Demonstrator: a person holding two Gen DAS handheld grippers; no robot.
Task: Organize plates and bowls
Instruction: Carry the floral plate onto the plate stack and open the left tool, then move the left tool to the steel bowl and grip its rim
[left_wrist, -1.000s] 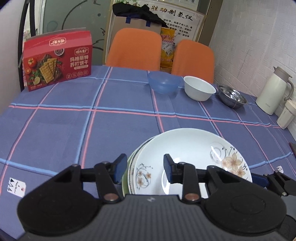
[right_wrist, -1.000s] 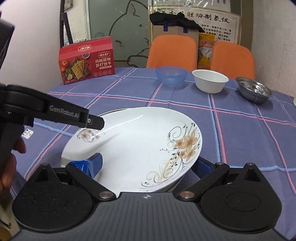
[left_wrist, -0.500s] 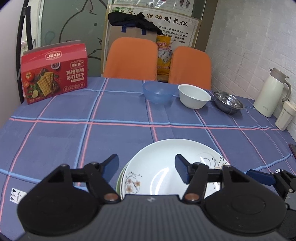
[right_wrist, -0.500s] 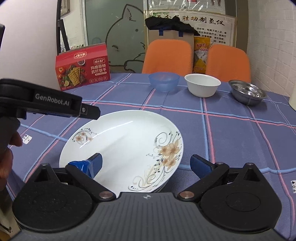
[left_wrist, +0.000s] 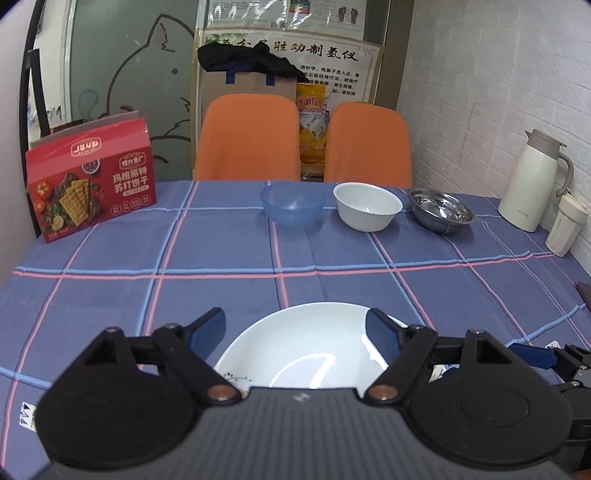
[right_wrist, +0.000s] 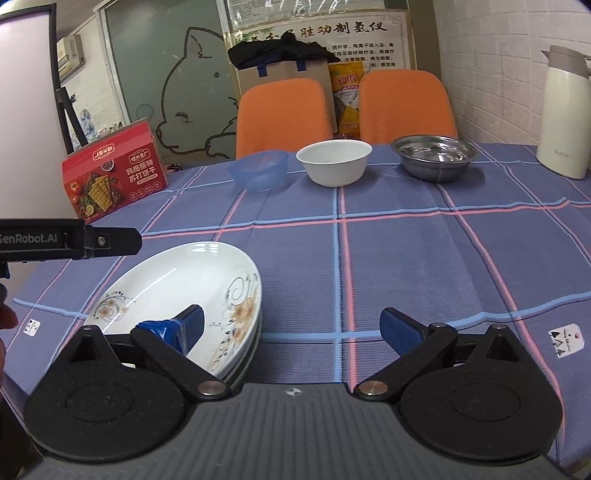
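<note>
A stack of white plates with flower patterns (right_wrist: 177, 295) lies flat on the blue checked tablecloth (right_wrist: 406, 258) near the front edge. My left gripper (left_wrist: 295, 332) hovers over the stack (left_wrist: 303, 350), its jaws opening, with the top plate under them and not pressed. My right gripper (right_wrist: 294, 329) is open just right of the stack, its left finger (right_wrist: 188, 326) over the rim. Across the table stand a blue bowl (left_wrist: 293, 205), a white bowl (left_wrist: 367, 210) and a steel bowl (left_wrist: 441, 210) in a row.
A red cracker box (left_wrist: 90, 181) stands at the far left. A cream thermos jug (left_wrist: 533, 181) and a small cup (left_wrist: 565, 225) sit at the right by the brick wall. Two orange chairs (left_wrist: 247, 136) stand behind the table.
The left jaws have spread wide and let go of the top plate's rim, and that gripper has drawn back. The plate now lies flat on the stack. My right gripper has slid to the right.
</note>
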